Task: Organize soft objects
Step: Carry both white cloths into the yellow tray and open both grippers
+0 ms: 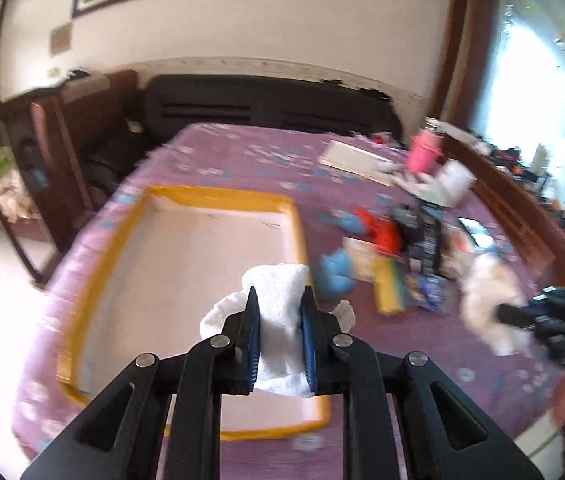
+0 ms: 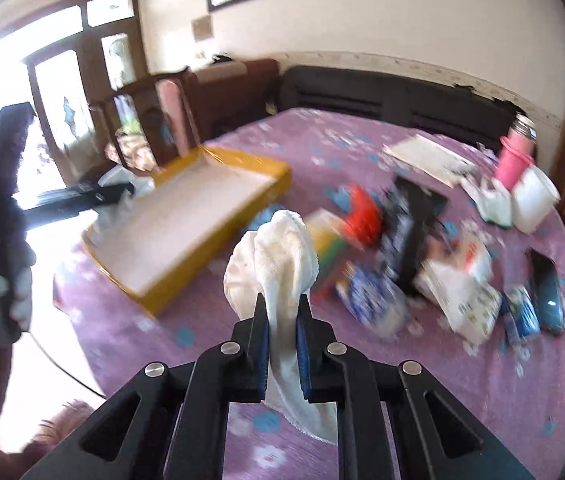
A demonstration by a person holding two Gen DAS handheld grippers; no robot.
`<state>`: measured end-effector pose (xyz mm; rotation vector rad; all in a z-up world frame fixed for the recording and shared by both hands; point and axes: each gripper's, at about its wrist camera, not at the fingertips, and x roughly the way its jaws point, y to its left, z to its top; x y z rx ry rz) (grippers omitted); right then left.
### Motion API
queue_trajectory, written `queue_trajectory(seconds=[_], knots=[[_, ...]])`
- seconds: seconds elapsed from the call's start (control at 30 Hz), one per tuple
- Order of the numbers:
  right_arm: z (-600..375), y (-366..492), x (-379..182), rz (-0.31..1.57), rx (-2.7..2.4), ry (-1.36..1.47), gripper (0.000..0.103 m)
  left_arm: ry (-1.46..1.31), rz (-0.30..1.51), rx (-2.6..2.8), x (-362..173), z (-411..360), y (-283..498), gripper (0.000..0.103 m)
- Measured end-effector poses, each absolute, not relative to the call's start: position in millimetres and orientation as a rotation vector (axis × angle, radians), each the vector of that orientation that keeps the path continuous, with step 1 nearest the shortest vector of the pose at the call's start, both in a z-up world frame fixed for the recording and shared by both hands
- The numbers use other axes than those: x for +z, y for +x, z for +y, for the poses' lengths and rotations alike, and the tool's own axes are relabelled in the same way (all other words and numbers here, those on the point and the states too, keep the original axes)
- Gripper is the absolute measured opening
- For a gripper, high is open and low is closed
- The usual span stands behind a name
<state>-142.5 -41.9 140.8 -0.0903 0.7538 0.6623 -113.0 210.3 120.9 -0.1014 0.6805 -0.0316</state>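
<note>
No labels legible, too blurred. Yellow-edged tray (image 1: 290,216) on the purple bed (image 1: 242,156): interior looks bare. Left gripper (image 1: 280,300) fingers pinch a white towel (image 1: 278,320) above the tray; right gripper (image 2: 282,308) fingers pinch a white cloth (image 2: 278,256) over the bed.

I see a bed (image 1: 210,152) covered by a purple sheet with pale flower prints. On it lies a shallow yellow-edged tray (image 1: 226,196) with a white floor, toward the bed's left side. Right of the tray sits a blurred jumble: a blue soft thing (image 1: 336,276), something red (image 2: 362,212), a dark box (image 2: 410,232), printed packets (image 2: 462,296) and a dark phone (image 2: 547,292). Farther back lie a flat white book (image 1: 352,157), a pink bottle (image 2: 513,158) and a white tub (image 2: 534,200)
</note>
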Motion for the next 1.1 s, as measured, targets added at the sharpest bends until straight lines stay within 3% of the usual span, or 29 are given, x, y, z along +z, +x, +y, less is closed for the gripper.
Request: queue_trajectory(seconds=[0.27, 0.57, 0.7, 0.77, 0.83, 0.93, 1.1], knots=[[24, -116, 171, 0.768, 0.783, -0.049, 0.013, -0.086, 0.772, 0.113, 91, 271, -88, 0.017], [118, -48, 151, 0.849, 0.734, -0.128, 0.013, -0.191, 0.868, 0.183, 40, 321, -82, 0.022], [155, -6, 134, 0.897, 0.7, -0.145, 0.013, -0.239, 0.861, 0.166, 32, 331, -83, 0.049], [174, 15, 123, 0.907, 0.662, -0.169, 0.013, -0.243, 0.846, 0.154, 34, 331, -87, 0.052], [189, 33, 111, 0.913, 0.617, -0.21, 0.013, -0.234, 0.832, 0.158, 37, 329, -91, 0.067], [203, 56, 89, 0.938, 0.546, -0.254, 0.013, -0.209, 0.796, 0.165, 45, 324, -96, 0.074], [198, 67, 78, 0.924, 0.501, -0.267, 0.024, -0.135, 0.746, 0.233, 59, 313, -100, 0.083]])
